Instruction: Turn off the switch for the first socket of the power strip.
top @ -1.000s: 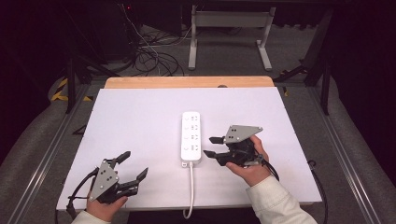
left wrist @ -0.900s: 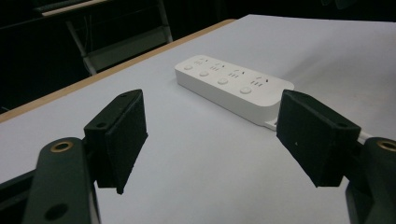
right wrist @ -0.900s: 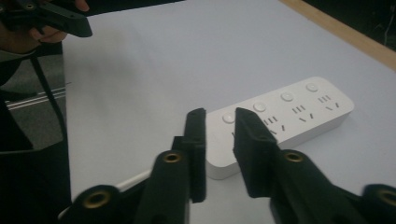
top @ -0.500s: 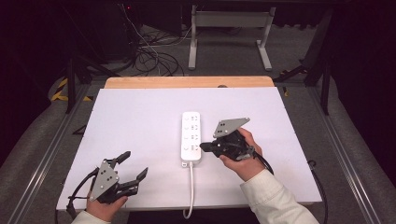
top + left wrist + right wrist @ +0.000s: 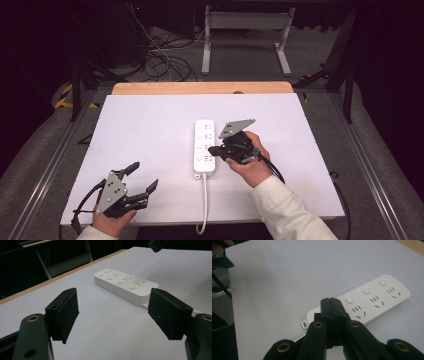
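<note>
The white-topped desk (image 5: pixel 150 130) has a wooden far edge. Beyond it, grey carpeted floor (image 5: pixel 240 60) carries tangled black cables (image 5: pixel 165 62) and a grey metal frame (image 5: pixel 245 30). The surroundings are dark.

A white power strip (image 5: pixel 205 147) lies lengthwise near the middle of the white table (image 5: pixel 150 130), its cord running toward the near edge. The right gripper (image 5: pixel 212 150) hovers at the strip's right side, its 2 jaws pressed together with nothing between them, tips over the strip. The left gripper (image 5: pixel 142 177) sits well apart at the near left corner, jaws spread.
</note>
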`<state>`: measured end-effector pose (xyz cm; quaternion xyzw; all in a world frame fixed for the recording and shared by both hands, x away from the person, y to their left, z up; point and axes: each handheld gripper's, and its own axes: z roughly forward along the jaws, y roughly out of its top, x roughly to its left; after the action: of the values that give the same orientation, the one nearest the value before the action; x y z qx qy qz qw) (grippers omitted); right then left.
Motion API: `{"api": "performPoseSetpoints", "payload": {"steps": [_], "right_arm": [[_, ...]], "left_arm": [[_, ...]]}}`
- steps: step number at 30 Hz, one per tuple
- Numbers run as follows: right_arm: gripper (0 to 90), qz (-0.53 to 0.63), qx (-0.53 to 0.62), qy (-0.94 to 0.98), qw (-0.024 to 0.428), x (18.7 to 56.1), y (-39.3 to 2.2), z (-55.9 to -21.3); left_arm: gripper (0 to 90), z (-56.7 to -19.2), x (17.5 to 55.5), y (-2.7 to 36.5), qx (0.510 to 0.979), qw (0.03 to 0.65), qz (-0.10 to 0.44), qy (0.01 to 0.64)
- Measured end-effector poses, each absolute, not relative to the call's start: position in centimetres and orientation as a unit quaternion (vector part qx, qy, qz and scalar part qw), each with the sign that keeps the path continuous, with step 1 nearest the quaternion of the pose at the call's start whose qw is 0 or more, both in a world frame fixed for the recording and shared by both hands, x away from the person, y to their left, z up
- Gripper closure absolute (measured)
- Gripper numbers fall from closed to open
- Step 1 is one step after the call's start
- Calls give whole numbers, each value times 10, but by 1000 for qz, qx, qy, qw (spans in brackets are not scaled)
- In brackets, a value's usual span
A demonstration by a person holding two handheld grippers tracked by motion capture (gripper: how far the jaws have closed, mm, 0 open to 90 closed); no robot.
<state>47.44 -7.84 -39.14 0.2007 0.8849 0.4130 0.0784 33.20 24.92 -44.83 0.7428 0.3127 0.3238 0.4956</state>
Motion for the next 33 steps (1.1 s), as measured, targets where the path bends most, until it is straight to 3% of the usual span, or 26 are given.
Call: {"api": "performPoseSetpoints", "payload": {"steps": [33], "right_arm": [[900, 388, 207, 894, 85, 498, -40, -444]], "left_arm": [[250, -449, 334, 251, 742, 495, 321, 317]]}}
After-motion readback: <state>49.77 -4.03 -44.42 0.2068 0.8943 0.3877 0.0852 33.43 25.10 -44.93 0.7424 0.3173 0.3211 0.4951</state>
